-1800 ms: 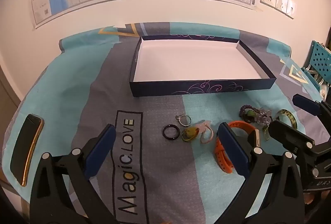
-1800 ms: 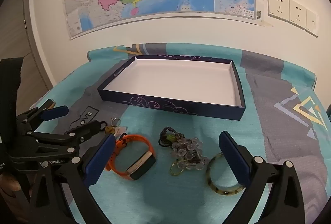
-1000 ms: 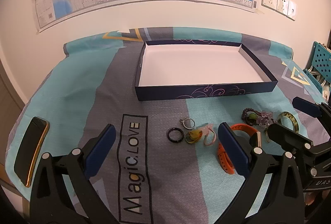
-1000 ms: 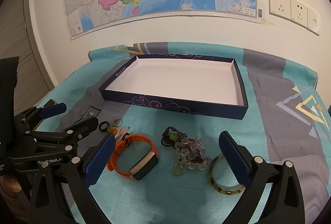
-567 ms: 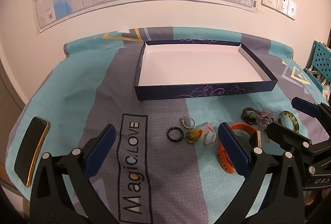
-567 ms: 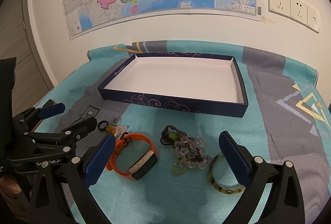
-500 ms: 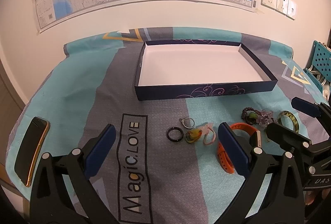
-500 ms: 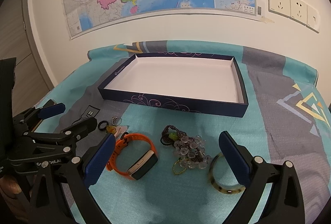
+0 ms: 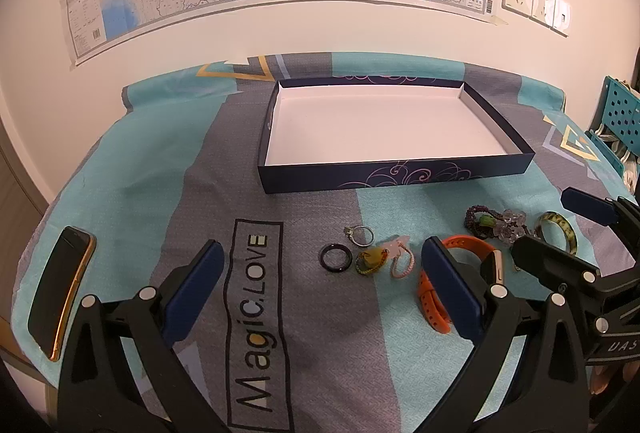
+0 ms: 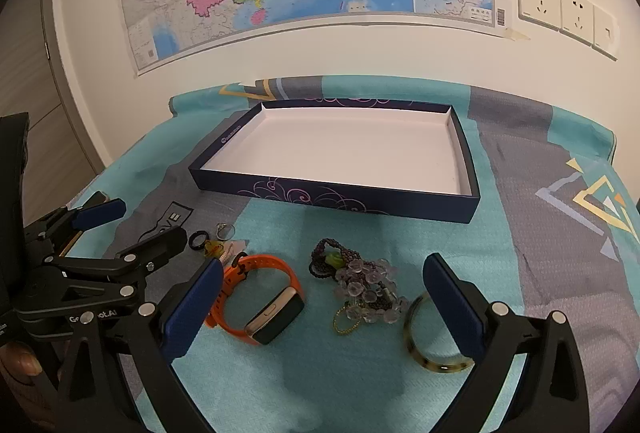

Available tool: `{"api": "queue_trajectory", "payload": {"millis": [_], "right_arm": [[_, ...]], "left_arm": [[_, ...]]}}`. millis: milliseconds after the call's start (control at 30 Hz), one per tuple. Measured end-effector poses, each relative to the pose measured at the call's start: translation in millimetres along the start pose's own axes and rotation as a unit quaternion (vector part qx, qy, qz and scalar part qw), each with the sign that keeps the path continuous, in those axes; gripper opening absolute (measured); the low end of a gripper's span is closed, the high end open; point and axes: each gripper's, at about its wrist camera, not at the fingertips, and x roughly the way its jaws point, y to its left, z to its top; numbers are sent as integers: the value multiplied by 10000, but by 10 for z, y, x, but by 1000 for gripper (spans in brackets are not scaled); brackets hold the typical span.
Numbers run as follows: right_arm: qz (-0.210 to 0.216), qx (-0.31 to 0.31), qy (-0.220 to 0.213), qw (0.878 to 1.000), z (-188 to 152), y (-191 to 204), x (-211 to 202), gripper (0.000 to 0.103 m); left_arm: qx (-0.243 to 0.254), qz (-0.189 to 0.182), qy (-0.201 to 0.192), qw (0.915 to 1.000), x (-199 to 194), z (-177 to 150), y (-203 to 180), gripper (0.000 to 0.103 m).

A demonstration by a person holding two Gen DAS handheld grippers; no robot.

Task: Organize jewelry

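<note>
1. Start of the job, by the look of it: box point(image 9: 394, 175) bare inside, every piece out on the cloth point(image 9: 152, 169) in front of its near wall.
2. Left gripper point(image 9: 320, 289) with jaws wide, holding nothing, above the rings; right gripper point(image 10: 324, 305) the same, jaws wide over the beads.
3. Small pieces in a loose row: black ring point(image 9: 336, 258), silver ring point(image 9: 360, 234), yellow-green ring point(image 9: 370, 260), pink ring point(image 9: 401, 263).
4. Further right: orange watch point(image 10: 262, 303), bead bracelet point(image 10: 360, 283) in a tangled heap, bangle point(image 10: 434, 355) flat on the cloth.
5. Likely next: lower onto one piece, close, lift over the wall into the box.
6. Thin rings flat on fabric, so probably a low, careful pinch.
</note>
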Motion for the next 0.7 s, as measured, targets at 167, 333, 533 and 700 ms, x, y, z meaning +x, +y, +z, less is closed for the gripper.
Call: {"api": "queue_trajectory", "payload": {"millis": [167,333,533,700], "right_arm": [[10,16,22,10000,-7,-2,3,97],[22,26,31,10000,-4,1,5,97],[28,35,37,10000,-1,-5,11,97],[27,42,37,10000,-5,1,14,97]], "left_arm": [[-5,1,1,10000,3,0,-5,97],[-1,5,2,10000,3,-2,-8,97],[-3,7,1,10000,3,-4,-11,97],[0,7,0,10000,2,-11,-21,97]]}}
